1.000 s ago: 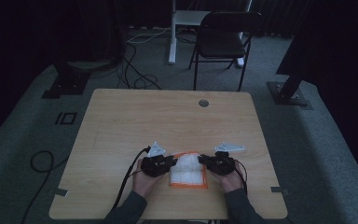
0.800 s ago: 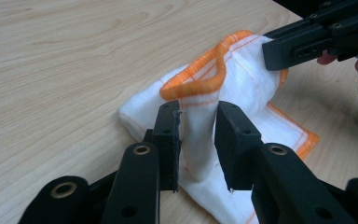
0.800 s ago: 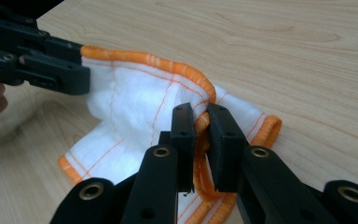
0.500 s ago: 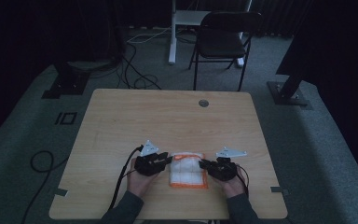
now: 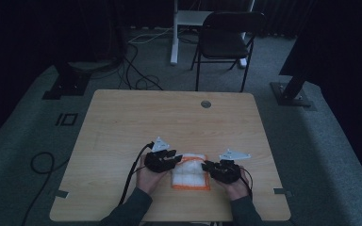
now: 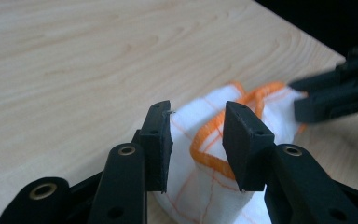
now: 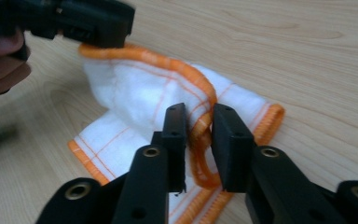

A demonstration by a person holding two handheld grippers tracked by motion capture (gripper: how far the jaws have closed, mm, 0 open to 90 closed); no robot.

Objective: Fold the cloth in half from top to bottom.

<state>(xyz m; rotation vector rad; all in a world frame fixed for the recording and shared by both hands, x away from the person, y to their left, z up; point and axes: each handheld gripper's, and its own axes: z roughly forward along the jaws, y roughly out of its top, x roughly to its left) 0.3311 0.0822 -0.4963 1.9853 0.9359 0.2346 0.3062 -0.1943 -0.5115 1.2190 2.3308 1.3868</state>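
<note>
A white cloth (image 5: 191,172) with an orange hem and thin orange grid lines lies folded on the wooden table (image 5: 169,117) near its front edge. My left gripper (image 5: 173,159) is at the cloth's left end. Its jaws have just been opening and now stand apart around a raised loop of hem (image 6: 205,140) without pressing it, so the left gripper (image 6: 196,116) is open. My right gripper (image 5: 206,165) is at the cloth's right end. Its jaws have just eased a little, but the right gripper (image 7: 198,114) still pinches the hem (image 7: 200,130), which fills the narrow gap.
A round cable hole (image 5: 206,104) sits at the table's far edge. Behind the table stand a black folding chair (image 5: 226,37) and a white post (image 5: 174,33). Cables (image 5: 136,75) trail over the grey carpet at the left.
The left jaws have spread wider around the hem. Both hands have barely shifted, and the cloth lies a little flatter between them.
</note>
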